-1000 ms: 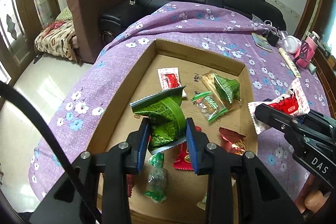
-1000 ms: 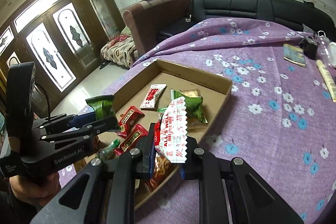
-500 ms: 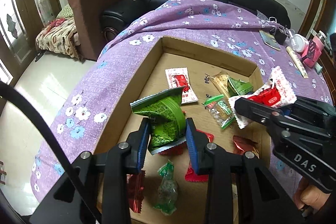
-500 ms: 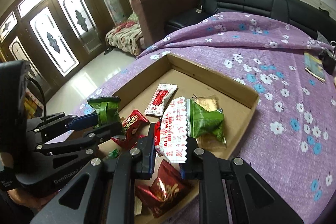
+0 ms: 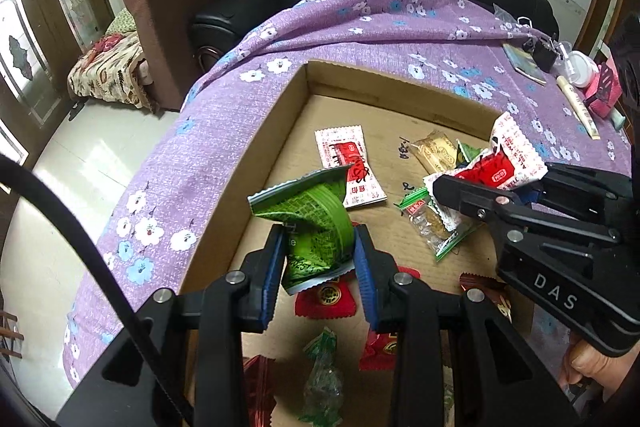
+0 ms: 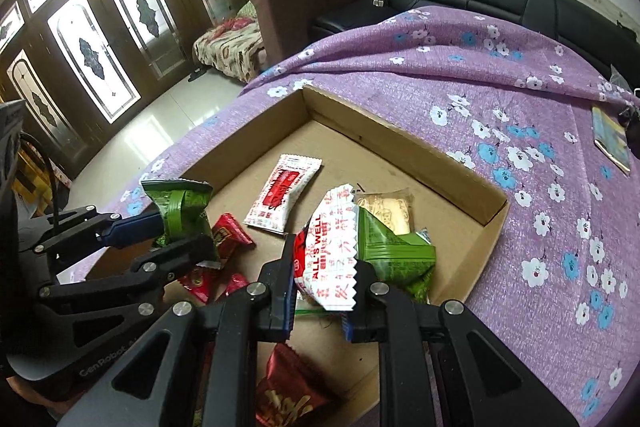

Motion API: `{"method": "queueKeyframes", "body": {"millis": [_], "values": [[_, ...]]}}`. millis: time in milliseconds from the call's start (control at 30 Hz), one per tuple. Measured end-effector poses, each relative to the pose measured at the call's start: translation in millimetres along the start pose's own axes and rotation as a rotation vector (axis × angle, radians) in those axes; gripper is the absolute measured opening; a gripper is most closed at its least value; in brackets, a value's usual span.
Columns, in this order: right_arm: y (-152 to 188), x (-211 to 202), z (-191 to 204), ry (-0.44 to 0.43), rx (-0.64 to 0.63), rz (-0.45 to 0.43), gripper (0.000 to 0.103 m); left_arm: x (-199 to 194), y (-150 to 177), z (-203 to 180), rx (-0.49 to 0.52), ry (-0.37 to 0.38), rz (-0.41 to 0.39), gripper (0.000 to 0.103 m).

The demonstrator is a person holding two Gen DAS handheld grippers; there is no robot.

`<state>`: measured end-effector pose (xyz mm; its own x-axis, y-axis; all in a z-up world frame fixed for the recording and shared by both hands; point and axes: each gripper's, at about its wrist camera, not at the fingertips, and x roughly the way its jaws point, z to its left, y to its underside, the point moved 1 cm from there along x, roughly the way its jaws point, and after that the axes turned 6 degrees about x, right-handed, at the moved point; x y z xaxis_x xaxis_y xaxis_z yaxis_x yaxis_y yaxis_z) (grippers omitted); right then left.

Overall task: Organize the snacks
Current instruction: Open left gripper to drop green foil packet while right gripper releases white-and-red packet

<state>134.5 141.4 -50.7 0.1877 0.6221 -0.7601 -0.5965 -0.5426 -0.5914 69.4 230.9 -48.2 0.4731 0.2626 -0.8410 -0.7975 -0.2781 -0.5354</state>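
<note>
While both grippers hang over the cardboard tray (image 5: 280,115), each has its jaws clamped on a snack packet

Left gripper (image 5: 320,267): jaws partly closed, pinching a crumpled green packet (image 5: 312,219) held above the tray floor. Right gripper (image 6: 322,287): jaws closed tight on a white-and-red wrapper (image 6: 330,255), also held off the floor. On the tray floor lie another white-and-red sachet (image 5: 348,163), a biscuit pack (image 5: 436,151), a green packet (image 6: 396,259) and several red wrappers (image 5: 326,301). The tray sits on a purple flowered cloth (image 6: 500,99) over the desk
</note>
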Motion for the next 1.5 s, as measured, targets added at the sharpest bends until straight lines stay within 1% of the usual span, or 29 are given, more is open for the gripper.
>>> {"method": "queueKeyframes", "body": {"millis": [333, 1067, 1500], "values": [[-4.0, 4.9, -2.2, -0.009, -0.003, 0.008, 0.016, 6.5, -3.6, -2.6, 0.015, 0.001, 0.015, 0.036], [-5.6, 9.6, -3.2, -0.010, -0.005, 0.017, 0.016, 12.1, -7.8, -7.4, 0.021, 0.003, 0.022, 0.036], [-5.5, 5.5, -4.1, 0.002, 0.000, 0.001, 0.018, 11.1, -9.0, -5.7, 0.014, -0.004, 0.024, 0.039]]}}
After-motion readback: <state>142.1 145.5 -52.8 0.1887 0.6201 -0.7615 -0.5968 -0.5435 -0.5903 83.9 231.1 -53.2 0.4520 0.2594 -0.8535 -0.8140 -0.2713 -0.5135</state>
